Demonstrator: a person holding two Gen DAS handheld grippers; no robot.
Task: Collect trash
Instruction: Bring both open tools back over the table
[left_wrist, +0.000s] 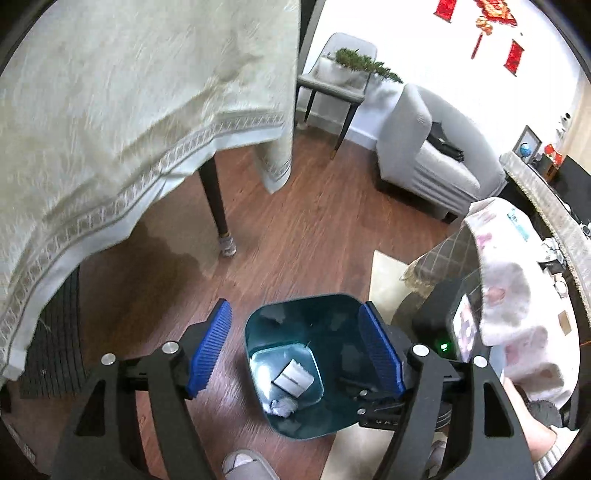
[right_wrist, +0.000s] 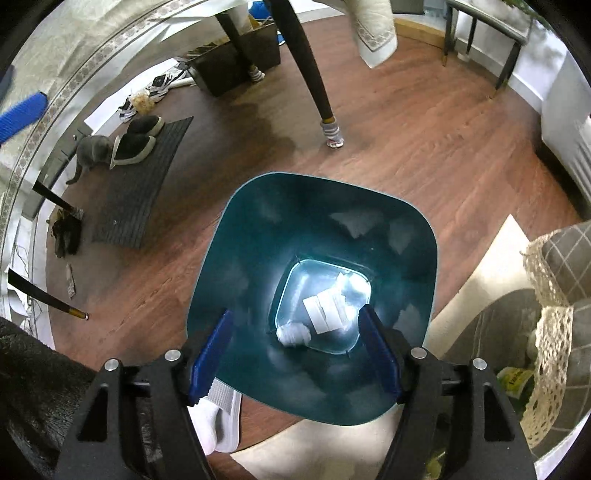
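Both grippers, left gripper (left_wrist: 295, 347) and right gripper (right_wrist: 295, 350), hang wide and empty over the teal bin (right_wrist: 229, 229) on the wood floor (right_wrist: 406, 129). Folded paper (right_wrist: 327, 310), long axis seemingly toward the crumpled wad (right_wrist: 293, 336), lies at its bottom. Lowering carelessly could tip the bin.

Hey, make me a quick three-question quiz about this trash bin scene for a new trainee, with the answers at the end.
1. True or false: the right gripper grips a piece of trash.
2. What lies at the bottom of the teal bin? A) a bottle B) a folded white paper and a crumpled tissue C) nothing
3. Which animal stands by the dark floor mat?

Key: 1. False, its jaws are open and empty, as are the left gripper's. 2. B. 3. A grey cat.
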